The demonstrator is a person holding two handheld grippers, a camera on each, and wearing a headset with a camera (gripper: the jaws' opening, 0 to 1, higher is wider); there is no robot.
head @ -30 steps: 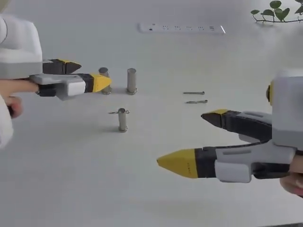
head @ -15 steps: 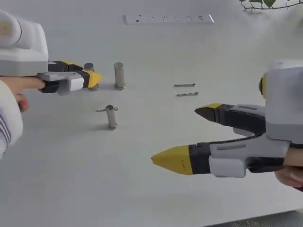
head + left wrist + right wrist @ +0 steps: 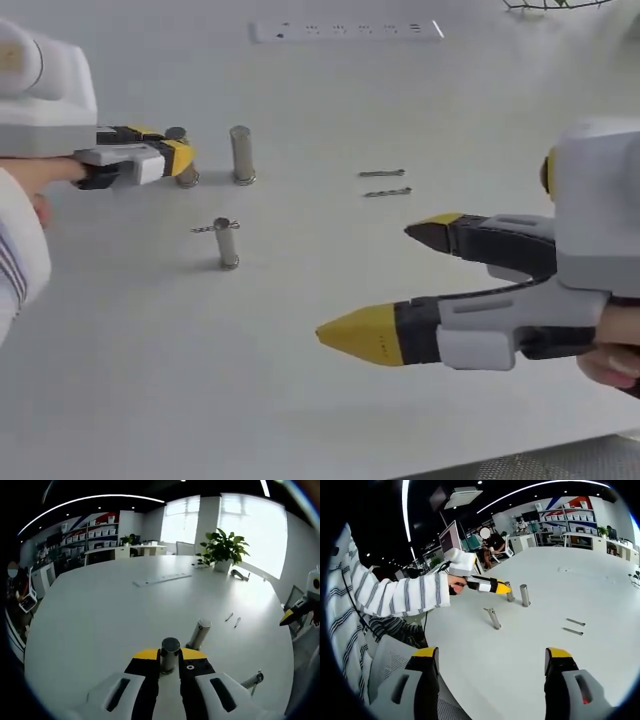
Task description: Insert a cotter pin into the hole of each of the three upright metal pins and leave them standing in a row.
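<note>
Fingers [image 3: 145, 656] of the left gripper [image 3: 183, 156] clamp one bare metal pin [image 3: 170, 652]; the right gripper [image 3: 363, 283] has its fingers wide apart. One fitted pin [image 3: 228, 250] carries its cotter pin [image 3: 214, 227]; a second bare pin [image 3: 241, 155] and two loose cotter pins [image 3: 382, 173] wait on the desk [image 3: 300, 400].

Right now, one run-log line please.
left gripper: shut on pin | right gripper: open, empty | inserted cotter: one | loose cotters: two

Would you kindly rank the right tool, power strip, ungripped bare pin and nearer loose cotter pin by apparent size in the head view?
1. right tool, nearest the camera, so enlarged
2. power strip
3. ungripped bare pin
4. nearer loose cotter pin
</note>
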